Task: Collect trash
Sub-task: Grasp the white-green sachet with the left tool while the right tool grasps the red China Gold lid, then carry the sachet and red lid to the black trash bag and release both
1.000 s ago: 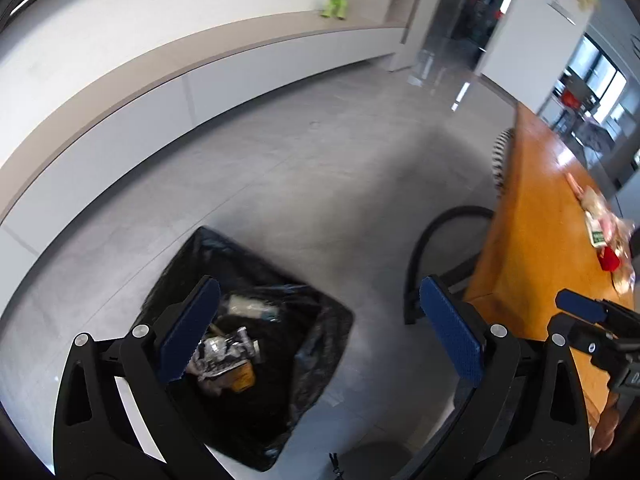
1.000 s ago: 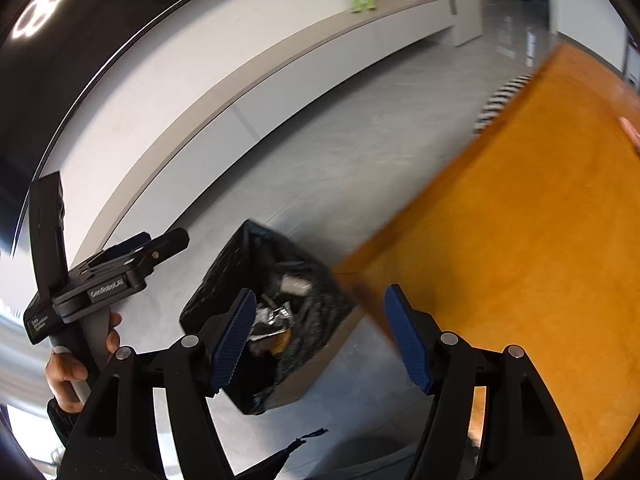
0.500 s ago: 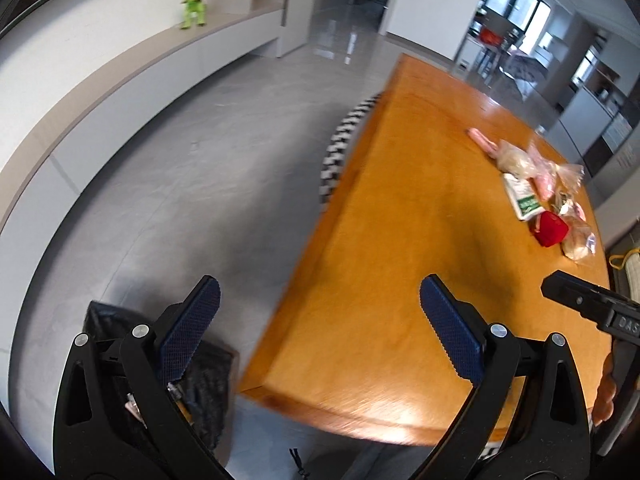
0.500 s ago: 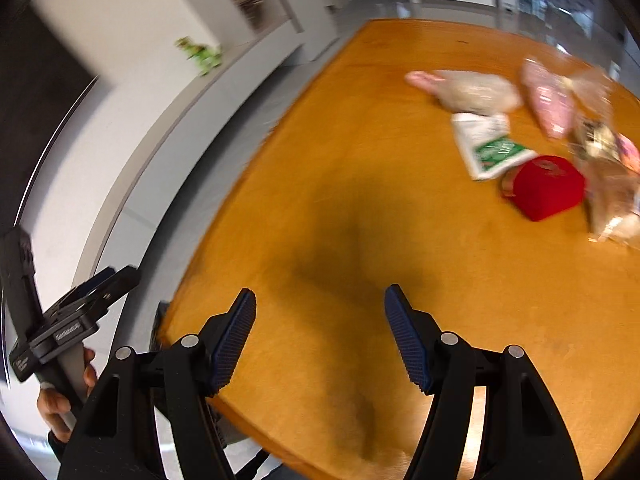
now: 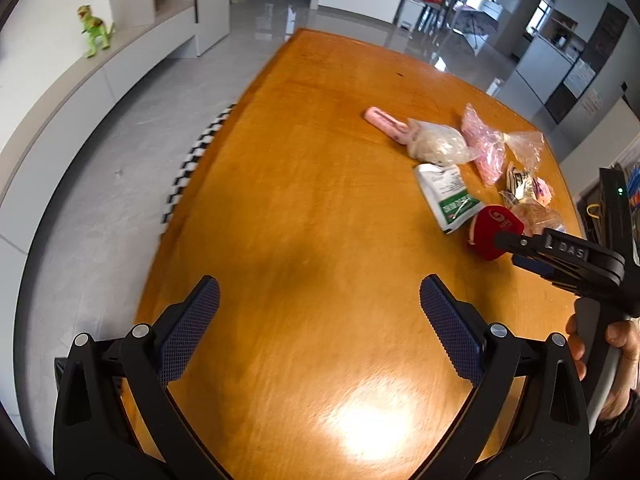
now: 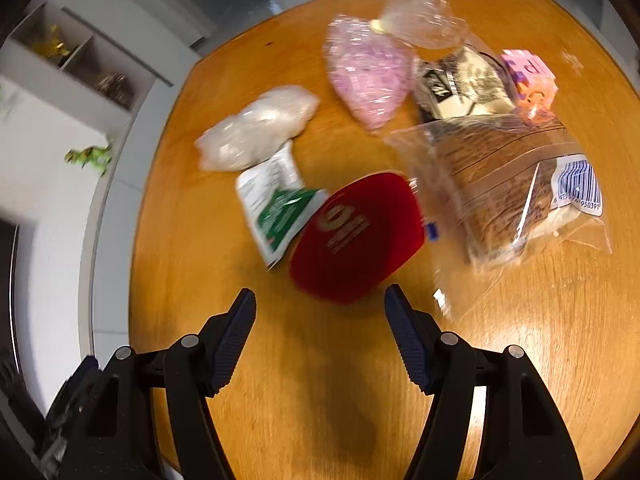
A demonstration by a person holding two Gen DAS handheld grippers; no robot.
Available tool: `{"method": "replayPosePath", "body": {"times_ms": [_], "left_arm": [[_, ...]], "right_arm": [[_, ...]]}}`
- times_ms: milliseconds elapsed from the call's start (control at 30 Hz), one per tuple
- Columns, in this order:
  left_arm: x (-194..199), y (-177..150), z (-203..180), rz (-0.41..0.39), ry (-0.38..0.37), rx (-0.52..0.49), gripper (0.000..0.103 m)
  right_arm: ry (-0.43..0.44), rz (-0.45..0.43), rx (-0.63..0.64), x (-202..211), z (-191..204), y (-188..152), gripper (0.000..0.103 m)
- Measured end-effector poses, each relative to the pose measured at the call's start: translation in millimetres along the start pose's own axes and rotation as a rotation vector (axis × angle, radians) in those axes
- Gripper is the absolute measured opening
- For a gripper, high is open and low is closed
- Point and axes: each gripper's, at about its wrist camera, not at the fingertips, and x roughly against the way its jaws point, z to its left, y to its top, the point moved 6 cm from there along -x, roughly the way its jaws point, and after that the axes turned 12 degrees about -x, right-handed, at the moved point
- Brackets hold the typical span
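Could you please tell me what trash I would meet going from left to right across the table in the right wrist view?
White lumpy bag → green and white packet → red lid-like piece → clear bag with the barcode.

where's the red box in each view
Left wrist: red box at right of centre, partly behind the right gripper.
Right wrist: red box at centre, just ahead of the open jaws.
Shared landmark: the green-and-white packet touching its side.
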Motion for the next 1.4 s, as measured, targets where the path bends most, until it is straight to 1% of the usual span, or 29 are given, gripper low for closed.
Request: {"method": "replayPosePath", "body": {"times_ms": [100, 167, 200, 233, 267, 300, 333, 367, 400, 433, 467, 533, 667, 800, 867, 1000, 1033, 1067, 1133, 1167, 1200, 1333, 1400], "left_arm": [[-15.1, 19.4, -17.0, 0.022, -0.027, 0.009, 0.097], [-25.8, 31.2, -26.3, 0.037, -0.031, 0.014, 0.097], [-35.0, 40.9, -33.6, 0.051, -0.023, 0.015, 0.097], [-39.4, 43.3, -36.2, 0.06, -0.02, 0.012, 0.097], [-46.6, 50.0, -42.0, 0.072, -0.019, 0.009, 0.097], [-54.9, 56.5, -47.3, 0.085, -0.015, 0.008, 0.097], [-60.8, 61.1, -50.5, 0.092, -0.008, 0.009, 0.097], [-66.3, 64.1, -52.5, 0.098, 0.004, 0.012, 0.097], [-73.0, 67.5, -54.5, 0.107, 0.015, 0.016, 0.097], [-78.1, 69.8, -54.4, 0.116, 0.016, 0.022, 0.097], [-85.4, 71.6, -57.0, 0.131, 0.015, 0.029, 0.096], [-93.0, 73.1, -55.6, 0.147, 0.029, 0.042, 0.097], [-104.9, 79.4, -55.5, 0.168, 0.018, 0.078, 0.097], [-116.2, 90.4, -70.6, 0.173, 0.005, 0.08, 0.097], [-124.7, 94.8, -80.1, 0.185, -0.007, 0.083, 0.097], [-144.9, 100.2, -99.6, 0.209, -0.001, 0.066, 0.097], [-148.4, 100.4, -101.7, 0.209, 0.004, 0.064, 0.096], [-151.2, 100.9, -103.0, 0.205, 0.005, 0.065, 0.088], [-151.0, 102.8, -103.4, 0.186, 0.047, 0.037, 0.074], [-150.3, 104.5, -102.4, 0.181, 0.071, 0.02, 0.06], [-149.0, 105.8, -101.9, 0.174, 0.061, 0.015, 0.053], [-144.4, 101.4, -102.8, 0.167, 0.032, -0.024, 0.051], [-138.2, 94.6, -99.0, 0.158, 0.005, -0.03, 0.05]], "right_arm": [[-0.006, -0.009, -0.059, -8.2, -1.5, 11.7, 0.068], [-0.018, -0.025, -0.094, -11.4, -1.3, 17.5, 0.068], [-0.025, -0.031, -0.114, -12.8, -1.4, 20.8, 0.07], [-0.029, -0.03, -0.131, -15.5, -1.7, 23.1, 0.072], [-0.045, -0.011, -0.15, -21.7, -2.3, 25.6, 0.074], [-0.053, -0.001, -0.153, -25.3, -3.1, 26.9, 0.075], [-0.061, -0.01, -0.128, -25.8, 0.5, 28.0, 0.077], [-0.092, -0.002, -0.085, -28.7, 4.4, 27.5, 0.078], [-0.111, -0.006, -0.043, -30.1, 9.0, 28.0, 0.076], [-0.132, -0.013, 0.0, -30.9, 12.7, 27.8, 0.06], [-0.146, -0.022, 0.02, -29.1, 13.0, 26.7, 0.058], [-0.11, 0.002, 0.027, -24.2, 8.0, 23.8, 0.055], [-0.07, 0.019, 0.043, -7.9, -4.4, 10.5, 0.055], [-0.029, 0.034, 0.044, 4.5, -19.1, 0.4, 0.055], [-0.024, 0.034, 0.053, 9.2, -22.9, -3.5, 0.055], [-0.032, 0.016, 0.072, 20.5, -39.3, -13.5, 0.055], [-0.035, 0.011, 0.076, 20.7, -37.8, -13.6, 0.055], [-0.039, 0.007, 0.08, 23.0, -39.7, -14.2, 0.055], [-0.038, 0.004, 0.082, 26.7, -43.8, -16.3, 0.056], [-0.037, 0.004, 0.083, 28.3, -45.4, -17.7, 0.056], [-0.037, 0.002, 0.084, 30.2, -47.9, -18.8, 0.056], [-0.025, -0.01, 0.082, 35.3, -47.7, -25.6, 0.055], [-0.016, -0.014, 0.09, 39.0, -45.9, -30.1, 0.055]]}}
